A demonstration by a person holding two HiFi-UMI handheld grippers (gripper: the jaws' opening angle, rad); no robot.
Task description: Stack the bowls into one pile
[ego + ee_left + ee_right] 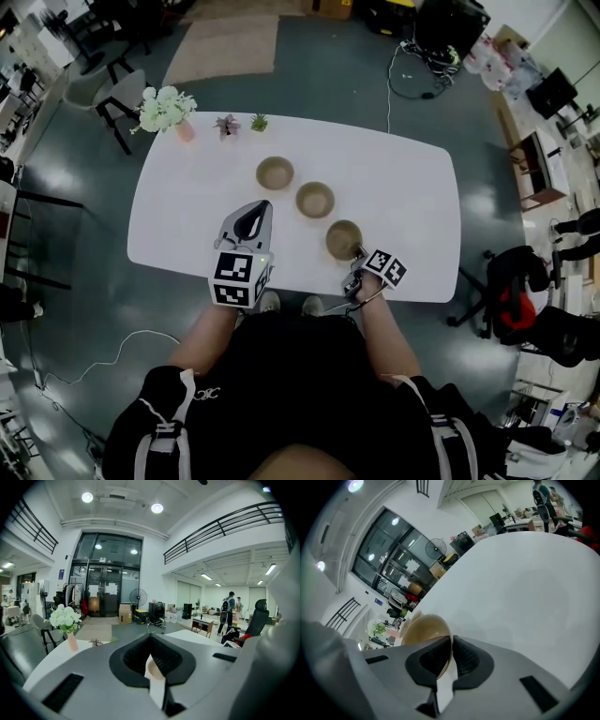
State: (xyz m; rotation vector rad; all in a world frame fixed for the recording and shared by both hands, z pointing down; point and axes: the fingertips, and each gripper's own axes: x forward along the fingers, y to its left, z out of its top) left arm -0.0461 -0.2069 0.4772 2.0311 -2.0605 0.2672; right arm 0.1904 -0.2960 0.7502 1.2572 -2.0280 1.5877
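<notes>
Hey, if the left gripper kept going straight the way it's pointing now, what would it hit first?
Probably the far bowl, leftmost of the three. The left gripper aims toward it over the table, though depth is hard to judge.

On a white table point(412, 187), at its far left corner: pink vase of white flowers point(167, 110), two small potted plants point(227, 124) just beside it. Beyond, on the grey floor point(337, 66): tan rug point(225, 47), grey chair point(111, 92).
</notes>
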